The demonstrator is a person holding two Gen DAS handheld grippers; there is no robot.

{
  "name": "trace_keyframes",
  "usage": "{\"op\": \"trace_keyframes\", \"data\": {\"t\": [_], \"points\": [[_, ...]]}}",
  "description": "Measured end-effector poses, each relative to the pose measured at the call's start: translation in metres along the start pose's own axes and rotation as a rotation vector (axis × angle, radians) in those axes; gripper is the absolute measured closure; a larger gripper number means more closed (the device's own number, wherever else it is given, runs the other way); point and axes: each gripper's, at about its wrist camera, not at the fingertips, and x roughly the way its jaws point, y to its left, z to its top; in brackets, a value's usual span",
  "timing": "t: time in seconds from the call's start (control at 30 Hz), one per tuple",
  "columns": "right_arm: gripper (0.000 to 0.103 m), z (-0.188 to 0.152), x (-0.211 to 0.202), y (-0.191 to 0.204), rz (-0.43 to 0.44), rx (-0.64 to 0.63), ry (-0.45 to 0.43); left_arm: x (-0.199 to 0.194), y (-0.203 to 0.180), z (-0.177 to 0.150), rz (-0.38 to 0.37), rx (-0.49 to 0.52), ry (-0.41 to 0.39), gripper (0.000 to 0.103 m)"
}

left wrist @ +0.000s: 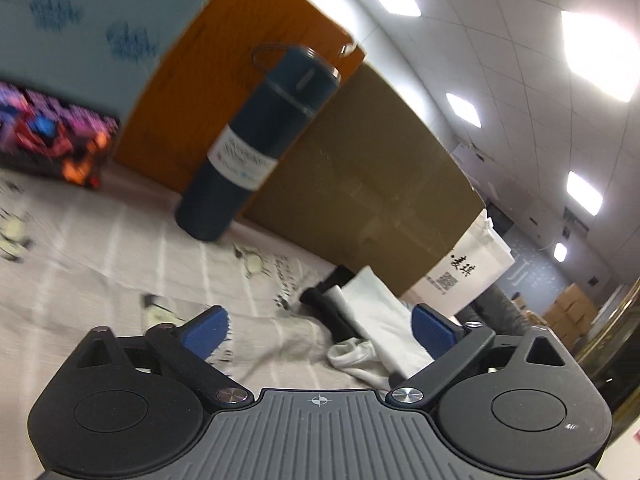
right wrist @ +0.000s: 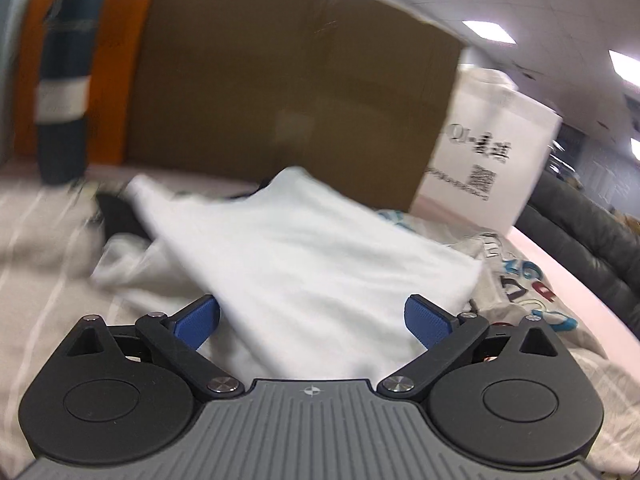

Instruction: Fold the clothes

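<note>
White garment (left wrist: 374, 308) in left wrist view lies partly flat, crumpled at one end, on the striped bedsheet (left wrist: 100, 248); left gripper (left wrist: 318, 330) spread, empty. Right wrist: right gripper (right wrist: 312, 320) spread over it, fold unfinished, printed shirt (right wrist: 520, 280) beside

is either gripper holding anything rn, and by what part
Nothing is held. The left gripper and right gripper are both open, above the white shirt.

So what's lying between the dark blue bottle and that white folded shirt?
In the right wrist view, a dark garment lies between the bottle and white shirt.
</note>
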Motion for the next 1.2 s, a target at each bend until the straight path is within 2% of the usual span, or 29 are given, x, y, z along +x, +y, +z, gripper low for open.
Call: {"op": "trace_keyframes", "data": {"t": [0.07, 0.17, 0.23, 0.33, 0.43, 0.5, 0.53, 0.6, 0.67, 0.8, 0.87, 0.93, 0.97, 1.0, 1.07, 1.2], "points": [[0.003, 0.004, 0.006, -0.001, 0.012, -0.004, 0.016, 0.017, 0.001, 0.002, -0.009, -0.03, 0.023, 0.011], [0.003, 0.012, 0.007, 0.003, 0.096, 0.007, 0.018, 0.042, 0.002, 0.004, -0.017, -0.066, 0.051, 0.016], [0.003, 0.022, 0.012, 0.016, 0.118, -0.033, 0.016, 0.06, 0.002, 0.005, 0.001, -0.084, 0.064, 0.028], [0.004, 0.034, 0.026, 0.035, 0.144, -0.097, 0.016, 0.08, 0.001, 0.004, 0.026, -0.089, 0.081, 0.038], [0.028, 0.041, 0.045, 0.039, 0.218, -0.029, 0.045, 0.096, -0.002, 0.002, 0.039, -0.077, 0.1, 0.044], [0.064, 0.044, 0.057, 0.039, 0.268, 0.026, 0.063, 0.108, -0.004, 0.001, 0.047, -0.069, 0.112, 0.044], [0.066, 0.043, 0.059, 0.035, 0.284, 0.065, 0.063, 0.113, -0.005, 0.001, 0.052, -0.065, 0.118, 0.045], [0.086, 0.042, 0.057, 0.021, 0.306, 0.142, 0.053, 0.124, -0.007, 0.0, 0.06, -0.057, 0.131, 0.045], [0.093, 0.042, 0.053, -0.003, 0.36, 0.281, 0.05, 0.136, -0.008, -0.001, 0.069, -0.048, 0.143, 0.045], [0.095, 0.039, 0.043, -0.034, 0.337, 0.433, -0.003, 0.163, -0.023, -0.007, 0.044, -0.011, 0.177, 0.045], [0.096, 0.036, 0.038, -0.048, 0.342, 0.499, -0.033, 0.176, -0.034, -0.013, 0.039, 0.043, 0.2, 0.058], [0.097, 0.034, 0.034, -0.059, 0.348, 0.548, -0.07, 0.18, -0.045, -0.021, 0.07, 0.125, 0.187, 0.087], [0.097, 0.033, 0.032, -0.063, 0.348, 0.565, -0.094, 0.18, -0.05, -0.026, 0.089, 0.171, 0.171, 0.094], [0.097, 0.032, 0.031, -0.067, 0.346, 0.578, -0.112, 0.178, -0.053, -0.029, 0.103, 0.203, 0.15, 0.096], [0.098, 0.029, 0.025, -0.075, 0.382, 0.622, -0.162, 0.166, -0.057, -0.031, 0.084, 0.226, 0.099, 0.098], [0.098, 0.025, 0.007, -0.096, 0.558, 0.735, -0.328, 0.126, -0.072, -0.03, -0.002, 0.265, -0.017, 0.098]]}}
